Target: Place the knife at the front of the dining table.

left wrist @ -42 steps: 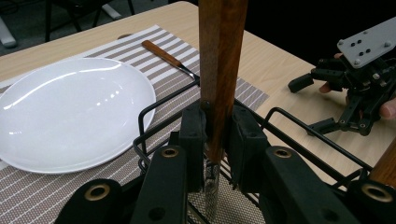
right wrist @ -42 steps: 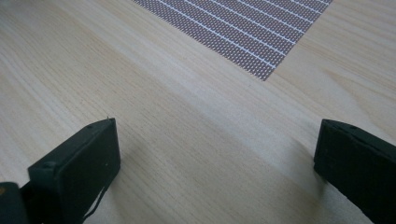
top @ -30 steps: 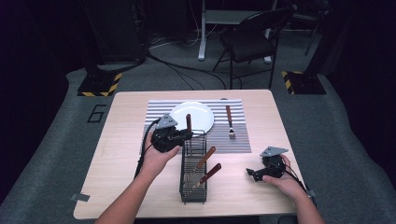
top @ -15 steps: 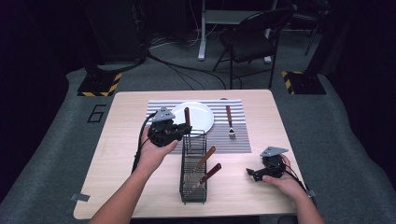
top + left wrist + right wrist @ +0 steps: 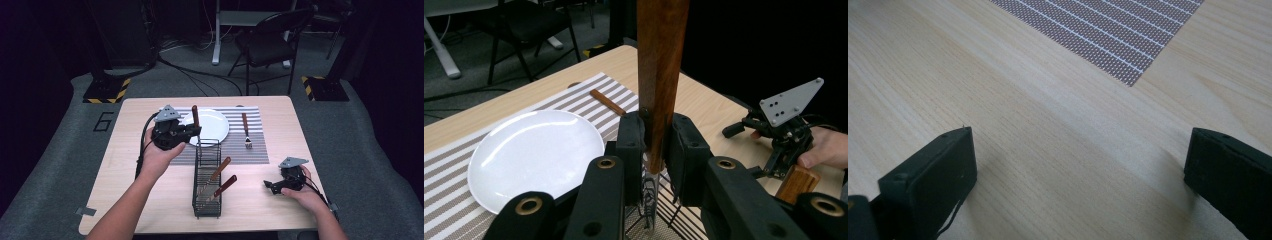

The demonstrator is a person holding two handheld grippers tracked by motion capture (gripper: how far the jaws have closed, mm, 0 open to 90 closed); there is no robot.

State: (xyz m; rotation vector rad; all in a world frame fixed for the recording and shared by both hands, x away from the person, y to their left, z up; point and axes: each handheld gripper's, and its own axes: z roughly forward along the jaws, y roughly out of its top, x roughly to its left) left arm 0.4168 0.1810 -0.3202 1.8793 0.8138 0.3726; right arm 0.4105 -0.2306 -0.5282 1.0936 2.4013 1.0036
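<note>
Left gripper view: we see a brown wooden handle [image 5: 659, 75], upright, pinched in our left gripper [image 5: 655, 145]; right gripper [image 5: 1078, 165] spread wide.

worktop [image 5: 150, 200] showing pale matt wood grain; placemat [image 5: 255, 150] looking woven and striped; plate [image 5: 534, 155] gleaming glossy white; utensil handle [image 5: 659, 75] showing varnished brown wood; rack [image 5: 206, 190] appearing black wire; fingers [image 5: 631, 145] appearing matt black plastic.
</note>
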